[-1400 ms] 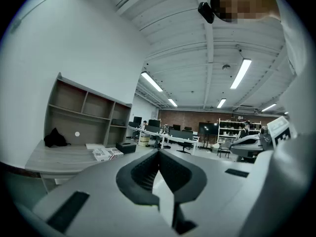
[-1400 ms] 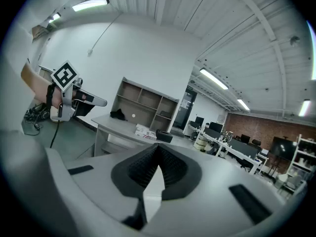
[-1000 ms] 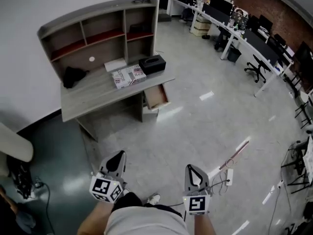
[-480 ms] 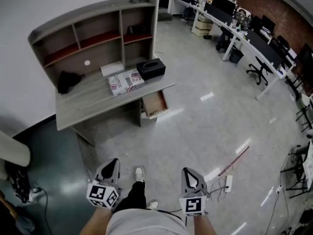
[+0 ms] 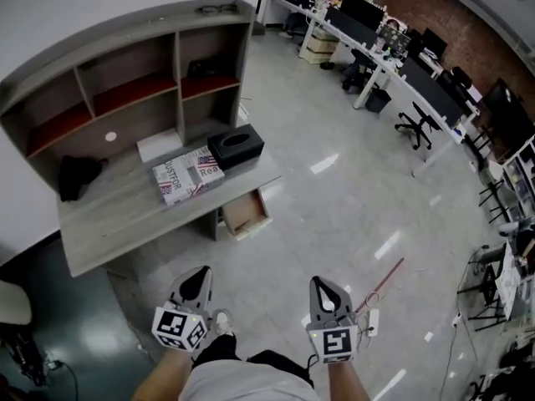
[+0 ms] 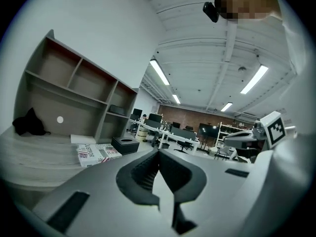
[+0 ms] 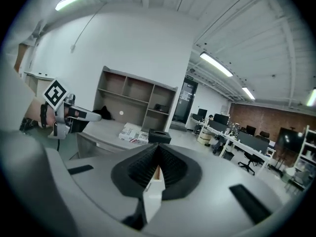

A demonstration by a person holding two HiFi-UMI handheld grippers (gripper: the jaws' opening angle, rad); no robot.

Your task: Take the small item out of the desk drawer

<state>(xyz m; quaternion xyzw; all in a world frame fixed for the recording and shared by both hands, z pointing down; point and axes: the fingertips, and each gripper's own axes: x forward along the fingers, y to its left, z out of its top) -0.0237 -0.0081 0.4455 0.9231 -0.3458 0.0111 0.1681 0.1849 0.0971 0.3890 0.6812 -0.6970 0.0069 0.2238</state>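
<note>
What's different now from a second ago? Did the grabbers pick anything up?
The person stepped closer, so the desk looks bigger and has slid toward the left of the head view. Nothing was grabbed or let go. The left gripper and right gripper stay low in front, both shut and empty, and the drawer is open as before.

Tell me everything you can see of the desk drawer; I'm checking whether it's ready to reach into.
The drawer stands pulled out under one end of the desk: a shallow wood-look box with a brownish floor and paler walls, open side up. It touches only the desk. Whether anything lies inside is too small to tell.
</note>
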